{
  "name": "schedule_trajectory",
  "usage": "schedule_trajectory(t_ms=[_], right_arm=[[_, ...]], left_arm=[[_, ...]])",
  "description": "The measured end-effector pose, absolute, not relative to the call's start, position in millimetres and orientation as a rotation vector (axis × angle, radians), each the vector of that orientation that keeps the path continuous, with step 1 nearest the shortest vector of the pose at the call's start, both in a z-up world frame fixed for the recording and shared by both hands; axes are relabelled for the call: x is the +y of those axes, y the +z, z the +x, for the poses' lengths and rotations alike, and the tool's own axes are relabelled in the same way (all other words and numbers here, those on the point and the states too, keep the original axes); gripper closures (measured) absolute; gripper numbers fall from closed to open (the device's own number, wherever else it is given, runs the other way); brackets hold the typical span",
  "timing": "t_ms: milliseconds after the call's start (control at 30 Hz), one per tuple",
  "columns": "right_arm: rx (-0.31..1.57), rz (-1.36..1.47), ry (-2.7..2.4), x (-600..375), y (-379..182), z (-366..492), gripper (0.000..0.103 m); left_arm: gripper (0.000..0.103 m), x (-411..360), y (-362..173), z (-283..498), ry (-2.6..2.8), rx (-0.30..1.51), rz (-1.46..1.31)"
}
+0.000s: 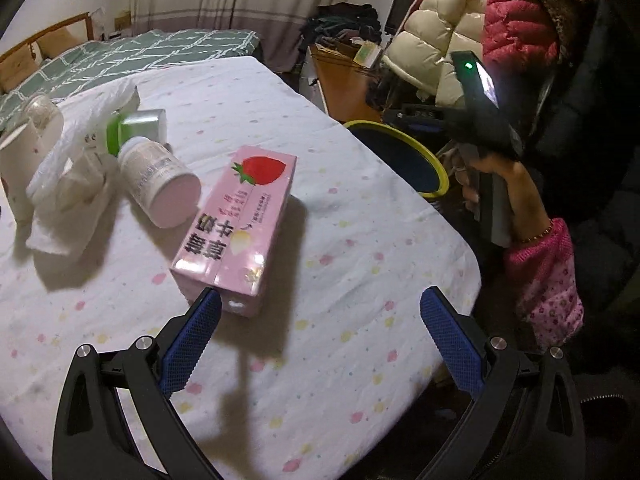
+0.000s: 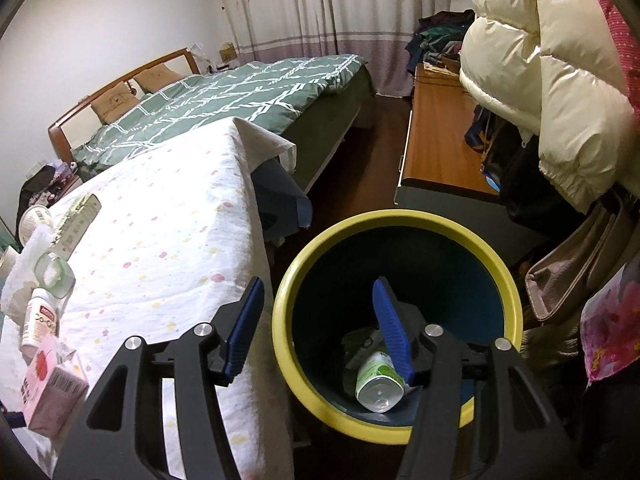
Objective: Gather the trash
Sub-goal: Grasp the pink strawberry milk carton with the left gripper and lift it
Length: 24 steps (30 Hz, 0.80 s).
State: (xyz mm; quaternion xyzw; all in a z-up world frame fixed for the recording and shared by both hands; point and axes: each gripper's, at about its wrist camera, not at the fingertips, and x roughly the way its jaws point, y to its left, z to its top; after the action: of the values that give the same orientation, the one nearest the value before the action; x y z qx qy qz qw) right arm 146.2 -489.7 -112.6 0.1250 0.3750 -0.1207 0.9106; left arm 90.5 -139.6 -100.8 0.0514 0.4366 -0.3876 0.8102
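Note:
A pink strawberry milk carton (image 1: 236,224) lies on the white dotted tablecloth (image 1: 360,240). My left gripper (image 1: 320,300) is open and empty, its left fingertip just in front of the carton's near end. Behind the carton lie a white bottle (image 1: 160,184), a green-capped jar (image 1: 136,128) and crumpled tissue (image 1: 68,176). My right gripper (image 2: 318,286) is open and empty above the yellow-rimmed bin (image 2: 400,432) beside the table. A green and white can (image 2: 378,384) lies inside the bin. The carton (image 2: 52,388) and the bottle (image 2: 40,324) also show at the left of the right wrist view.
The bin (image 1: 428,156) stands past the table's right edge. A bed with a green quilt (image 2: 224,100) lies behind the table. A wooden cabinet (image 2: 440,136) and hanging jackets (image 2: 540,80) crowd the right side. A white paper cup (image 1: 24,160) stands at the table's far left.

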Motion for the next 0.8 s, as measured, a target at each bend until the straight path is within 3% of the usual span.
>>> schedule_trajectory(t_ms=[533,800], right_arm=[[0.774,0.282,-0.228,-493,-119,141,0.048],[0.779,0.293,-0.227,-496,-123,139,0.048]], left_arm=[[0.006,-166,-107,151,-0.743,0.956,0.243],[0.026,-181,-120,171,-0.700,1.024,0.254]])
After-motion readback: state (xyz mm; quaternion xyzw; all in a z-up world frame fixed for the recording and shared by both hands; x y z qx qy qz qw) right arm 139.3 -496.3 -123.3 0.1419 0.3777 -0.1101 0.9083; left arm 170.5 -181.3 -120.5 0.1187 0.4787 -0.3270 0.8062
